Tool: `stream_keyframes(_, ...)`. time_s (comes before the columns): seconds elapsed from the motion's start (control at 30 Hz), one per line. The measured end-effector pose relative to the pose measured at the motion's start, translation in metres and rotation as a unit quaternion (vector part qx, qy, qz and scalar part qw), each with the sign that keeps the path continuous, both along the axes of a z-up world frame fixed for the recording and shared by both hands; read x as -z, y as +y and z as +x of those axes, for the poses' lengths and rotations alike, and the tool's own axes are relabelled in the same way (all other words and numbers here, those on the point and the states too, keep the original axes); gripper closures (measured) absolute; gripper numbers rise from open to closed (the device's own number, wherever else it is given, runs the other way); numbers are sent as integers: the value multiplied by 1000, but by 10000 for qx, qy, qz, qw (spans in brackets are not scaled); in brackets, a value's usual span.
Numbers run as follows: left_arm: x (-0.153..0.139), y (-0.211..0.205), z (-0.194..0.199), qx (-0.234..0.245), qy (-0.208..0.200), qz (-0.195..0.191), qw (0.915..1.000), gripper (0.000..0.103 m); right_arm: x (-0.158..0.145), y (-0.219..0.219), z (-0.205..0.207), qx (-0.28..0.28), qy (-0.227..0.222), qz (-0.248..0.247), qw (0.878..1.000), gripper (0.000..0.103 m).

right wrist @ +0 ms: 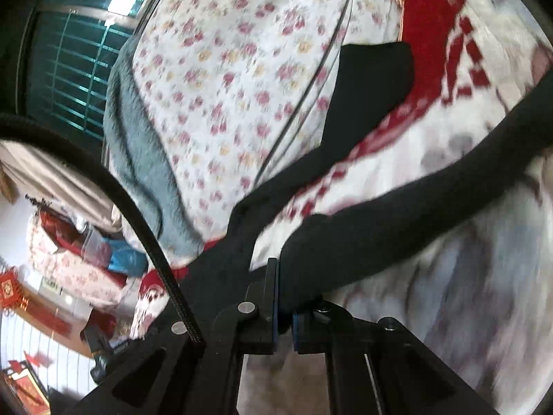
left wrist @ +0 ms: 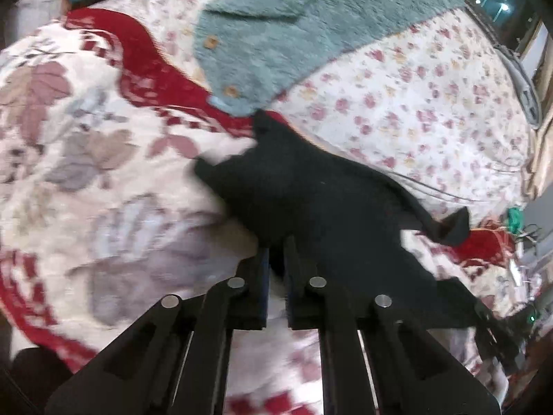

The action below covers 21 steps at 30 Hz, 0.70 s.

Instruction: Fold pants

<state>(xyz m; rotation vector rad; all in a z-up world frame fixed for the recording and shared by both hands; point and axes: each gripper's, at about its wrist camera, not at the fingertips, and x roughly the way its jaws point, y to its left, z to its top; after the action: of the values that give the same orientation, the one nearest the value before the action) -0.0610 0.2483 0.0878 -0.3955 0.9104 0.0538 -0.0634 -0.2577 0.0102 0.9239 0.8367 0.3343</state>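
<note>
Left gripper (left wrist: 276,259): I have it clamped on an edge of the black pants (left wrist: 311,200); dark cloth sits pinched between the two narrow-set fingers.

Right gripper (right wrist: 283,297): I have it clamped too, with a thick roll of the same pants (right wrist: 380,214) bunched between its pads.

Where the pants are: partly lifted over the bed, hanging between my two grippers, the far ends trailing on the covers.

Long axis: from my left gripper the cloth runs forward and to the right, ending in a curled tip. From my right gripper one band stretches up to the right and another part lies ahead over the quilt.

Nearer hand: both hold an end; I cannot tell which is waist and which is leg.

Bedding: a flowered sheet (left wrist: 414,103) under the pants, a red and white blanket (left wrist: 103,138) to the left.

Neighbour: a teal fleece garment (left wrist: 293,27) lies beyond the pants, its corner touching or just beside their far tip.

Next move, as I judge it: bring the two held ends together along that axis.
</note>
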Motion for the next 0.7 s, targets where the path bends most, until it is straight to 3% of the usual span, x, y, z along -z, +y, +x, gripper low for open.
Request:
stream_keyframes(0.1,12,10,-11,-319,128,527,9980,101,20,7,-16,-289,480,-233,9982,93)
stream_keyframes(0.13,17,14,-14,-333,166,530,9979,101,27,-1,-23,-220,598,-241,9977,89)
stream_keyframes(0.23,23,22,-24,-195,106,118,9997,101,34,-41,-49,429,623,296,9967,75)
stream_keyframes(0.33,19,24,-29,-177,-73,-118,9997,100,30,-68,-70,987,628,182,9930,65)
stream_keyframes(0.37,19,24,-29,-144,-60,-245,9996,92,32,-75,-73,1116,677,156,9913,65)
stream_keyframes(0.47,22,19,-25,-105,78,-479,9988,67,40,-100,-78,1634,865,200,9826,65)
stream_keyframes(0.6,34,12,-20,-120,368,-780,9962,67,55,-123,-67,2024,840,747,9728,65)
stream_keyframes(0.7,38,8,-21,-197,482,-867,9949,67,38,-126,-58,2087,579,274,9759,98)
